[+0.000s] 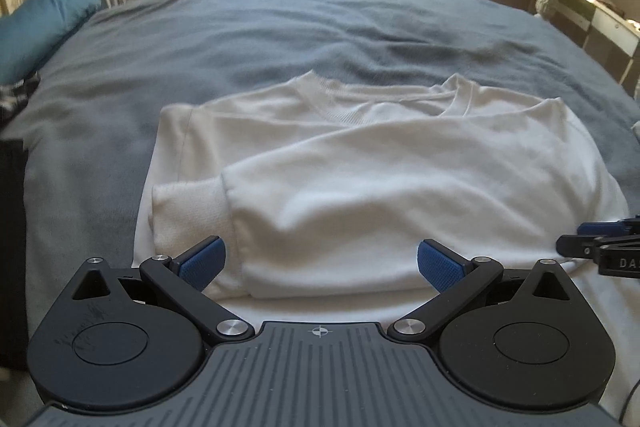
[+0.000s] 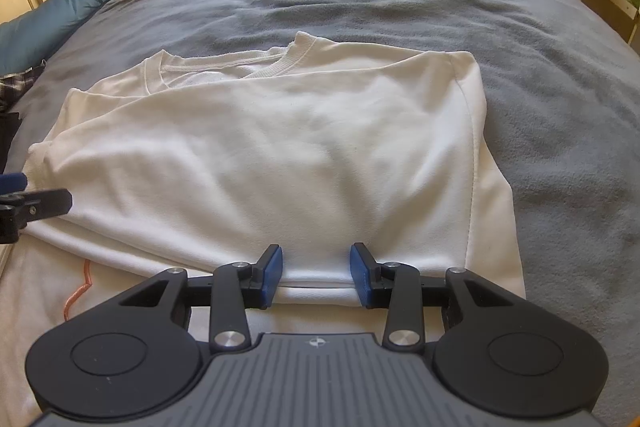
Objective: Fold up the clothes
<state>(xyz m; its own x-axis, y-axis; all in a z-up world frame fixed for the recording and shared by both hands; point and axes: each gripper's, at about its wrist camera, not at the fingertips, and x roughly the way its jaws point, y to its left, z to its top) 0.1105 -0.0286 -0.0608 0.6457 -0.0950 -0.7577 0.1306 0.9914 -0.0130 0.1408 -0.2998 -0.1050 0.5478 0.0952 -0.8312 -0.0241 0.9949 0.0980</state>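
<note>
Your left gripper hangs jaws wide over the white sweatshirt on the bed. Right gripper: jaws narrow, straddling its folded edge. Only the right view shows orange stitching.

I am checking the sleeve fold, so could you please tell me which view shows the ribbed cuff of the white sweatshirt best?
The left wrist view: the ribbed cuff lies in full sight, folded across the white sweatshirt, just beyond the open left hand-held gripper. In the right wrist view, the cuff sits at the far left edge, mostly hidden behind the left gripper's tip.
</note>
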